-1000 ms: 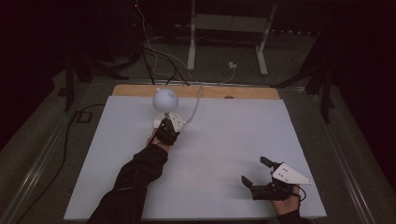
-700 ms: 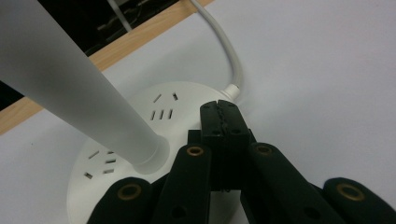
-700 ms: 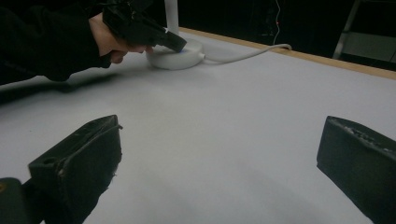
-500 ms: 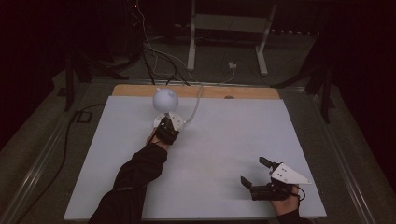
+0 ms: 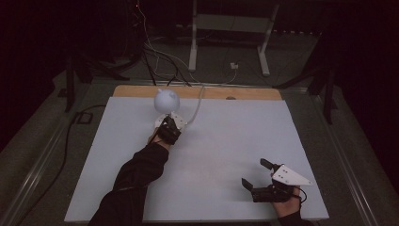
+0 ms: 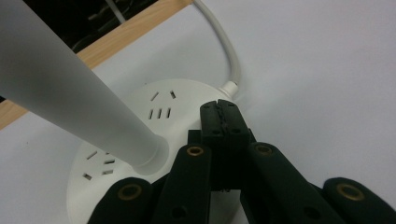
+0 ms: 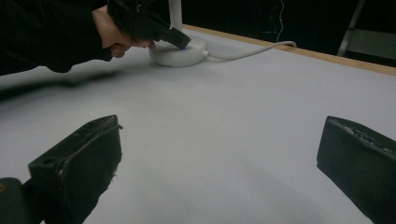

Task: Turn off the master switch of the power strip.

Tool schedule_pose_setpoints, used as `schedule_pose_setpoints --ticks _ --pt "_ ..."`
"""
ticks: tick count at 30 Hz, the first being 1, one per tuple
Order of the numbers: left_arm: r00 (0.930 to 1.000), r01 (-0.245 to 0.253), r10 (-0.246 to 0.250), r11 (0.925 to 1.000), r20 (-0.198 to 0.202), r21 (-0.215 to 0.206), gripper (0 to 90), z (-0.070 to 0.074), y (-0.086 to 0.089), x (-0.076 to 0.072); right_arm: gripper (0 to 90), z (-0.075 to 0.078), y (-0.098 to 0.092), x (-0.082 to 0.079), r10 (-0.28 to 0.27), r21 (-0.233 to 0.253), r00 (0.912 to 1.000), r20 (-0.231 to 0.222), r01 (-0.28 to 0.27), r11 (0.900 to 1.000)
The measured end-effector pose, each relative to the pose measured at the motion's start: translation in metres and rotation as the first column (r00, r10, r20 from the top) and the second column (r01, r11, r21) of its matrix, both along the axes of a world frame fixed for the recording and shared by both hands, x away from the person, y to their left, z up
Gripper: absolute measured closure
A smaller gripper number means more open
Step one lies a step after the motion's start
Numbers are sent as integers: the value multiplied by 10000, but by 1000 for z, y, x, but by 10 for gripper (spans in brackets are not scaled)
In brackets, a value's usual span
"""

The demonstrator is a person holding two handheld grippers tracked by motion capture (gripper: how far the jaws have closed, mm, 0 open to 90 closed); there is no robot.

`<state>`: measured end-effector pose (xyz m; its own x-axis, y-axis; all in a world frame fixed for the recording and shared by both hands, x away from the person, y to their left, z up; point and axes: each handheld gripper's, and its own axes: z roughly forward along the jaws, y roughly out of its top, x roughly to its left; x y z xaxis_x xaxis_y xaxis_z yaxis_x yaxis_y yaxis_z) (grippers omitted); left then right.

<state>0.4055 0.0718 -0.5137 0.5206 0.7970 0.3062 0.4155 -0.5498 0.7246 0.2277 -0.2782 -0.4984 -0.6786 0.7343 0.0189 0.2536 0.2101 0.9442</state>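
Note:
A white lamp stands at the far left of the table, with a round globe head (image 5: 166, 99) on a slanted stem (image 6: 70, 88). Its round base (image 6: 177, 100) carries several socket slots. My left gripper (image 6: 223, 106) is shut with nothing between its jaws, and its tips rest on the base's top near the cable entry. The right gripper view shows that left gripper (image 7: 180, 41) touching the base (image 7: 187, 55), with a small blue glow at its tip. My right gripper (image 5: 255, 173) stands open and empty low over the table's near right corner.
A white cable (image 5: 197, 106) runs from the base over the table's far wooden edge (image 5: 254, 93). The white tabletop (image 5: 226, 136) stretches between both grippers. Metal stand legs (image 5: 193, 52) and loose cables lie on the floor beyond.

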Motion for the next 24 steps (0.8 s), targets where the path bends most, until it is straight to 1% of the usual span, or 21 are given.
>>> schedule_pose_setpoints --ticks 1,2,3,4,5,7,10,13,15,17,19,21,22,24 --pt "10000 9 -9 9999 -28 127 900 1 -1 0 0 0 0 0 -1 6 10000 2 1 10000" --pt "9999 39 -36 9998 -169 185 900 2 -2 1 0 0 0 0 1 7 10000 4 -1 10000" --pt "9995 -23 21 10000 -324 -50 900 2 0 3 0 0 0 0 0 5 10000 5 0 10000" --pt "9995 14 -16 10000 -324 -64 900 2 0 3 0 0 0 0 1 5 10000 4 -1 10000" --pt "9996 107 -104 9999 -280 114 900 2 0 3 0 0 0 0 3 8 10000 3 -3 10000" --pt "9994 85 -83 9999 -335 66 900 3 0 3 0 0 0 -1 10 13 10000 21 -10 10000" --pt "9995 129 -122 9996 -284 249 900 3 -1 3 0 0 0 0 15 19 10000 0 -15 10000" --pt "9993 83 -78 9999 -356 151 900 4 -1 4 0 0 0 0 6 14 10000 8 -6 10000" --pt "9994 76 -70 9998 -330 198 900 4 -1 3 0 0 0 0 -1 34 10000 1 1 10000" --pt "9995 35 -30 9999 -309 141 900 3 -1 3 0 0 0 0 2 20 10000 -2 -2 10000" --pt "9991 -75 73 10000 -424 -56 900 4 0 4 0 0 0 0 9 27 10000 0 -9 10000" --pt "9991 -139 134 9998 -391 -132 900 5 -1 4 0 0 0 0 11 23 10000 -7 -11 10000" --pt "9989 -154 144 9997 -437 -208 900 7 -2 5 0 0 -1 0 -1 41 10000 -20 1 10000" --pt "9971 51 -76 9995 -762 -322 900 10 -5 7 0 0 -1 1 -9 71 10000 -49 10 10000"
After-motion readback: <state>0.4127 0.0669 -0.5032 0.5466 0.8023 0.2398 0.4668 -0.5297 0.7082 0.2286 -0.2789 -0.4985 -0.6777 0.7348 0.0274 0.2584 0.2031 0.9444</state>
